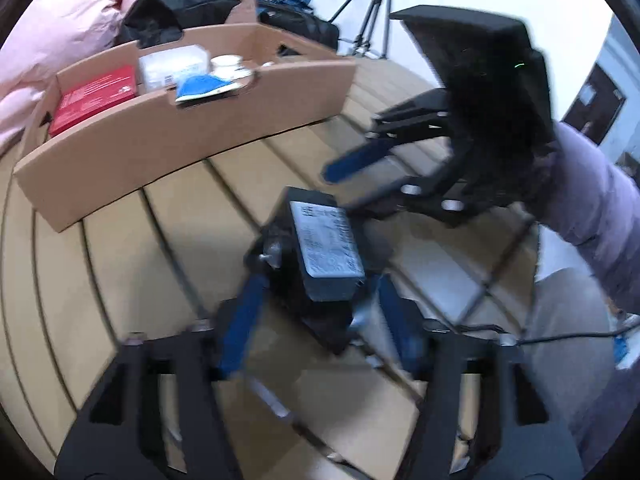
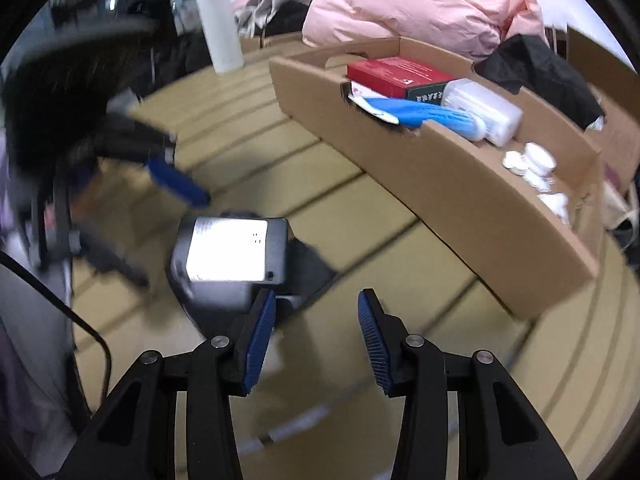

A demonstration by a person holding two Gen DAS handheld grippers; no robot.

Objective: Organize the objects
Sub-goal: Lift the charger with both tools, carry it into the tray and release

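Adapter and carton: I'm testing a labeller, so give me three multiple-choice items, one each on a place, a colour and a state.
1. Where does the adapter lie?
A. in the carton
B. on the table
C. on the pink bedding

2. What colour is the flat box in the carton?
A. red
B. green
C. yellow

3. How is the right claw?
A. shut on the adapter
B. shut on a bottle
C. open, empty

Answers:
1 B, it rests on the slats outside the carton.
2 A, its top is plainly red.
3 C, only bare table shows between its pads.
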